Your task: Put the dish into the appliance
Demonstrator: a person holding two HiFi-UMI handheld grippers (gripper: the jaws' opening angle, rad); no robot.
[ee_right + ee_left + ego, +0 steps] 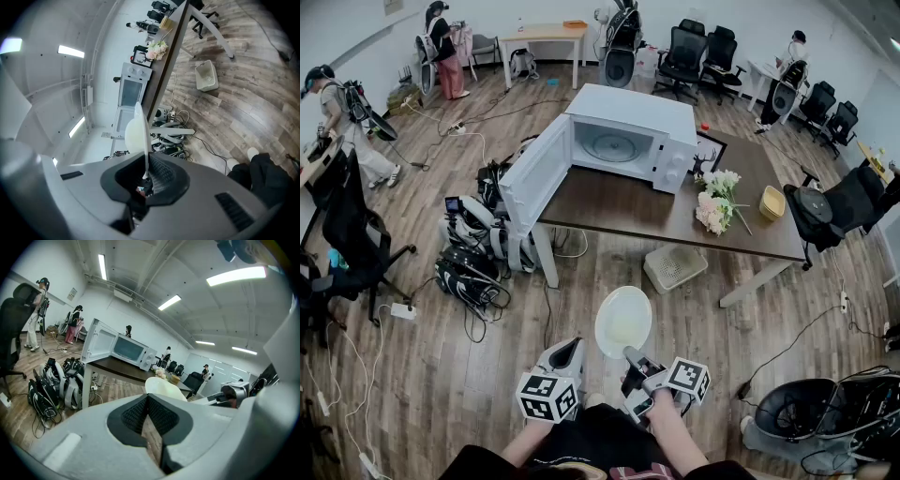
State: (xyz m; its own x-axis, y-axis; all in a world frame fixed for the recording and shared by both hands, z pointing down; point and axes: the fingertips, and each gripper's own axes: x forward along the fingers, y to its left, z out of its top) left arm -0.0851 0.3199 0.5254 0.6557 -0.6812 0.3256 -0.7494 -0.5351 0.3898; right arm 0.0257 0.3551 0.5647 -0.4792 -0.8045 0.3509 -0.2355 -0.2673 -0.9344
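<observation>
Head view: right tongs (630, 354), tilted slightly down, clamp the dish (623, 319) rim; left tongs (573, 347) together, empty.

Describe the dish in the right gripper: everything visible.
The dish is a round, shallow, cream-white plate, plain, likely ceramic or plastic, and looks empty. The right gripper pinches its near rim, holding it in the air over the wooden floor, short of the table. Only the gripper touches it.

Right gripper (630, 356) pinches dish (623, 319) by its rim over floor, short of table (619, 202). Microwave (633, 131) stands open. Left gripper (572, 349) alongside.
</observation>
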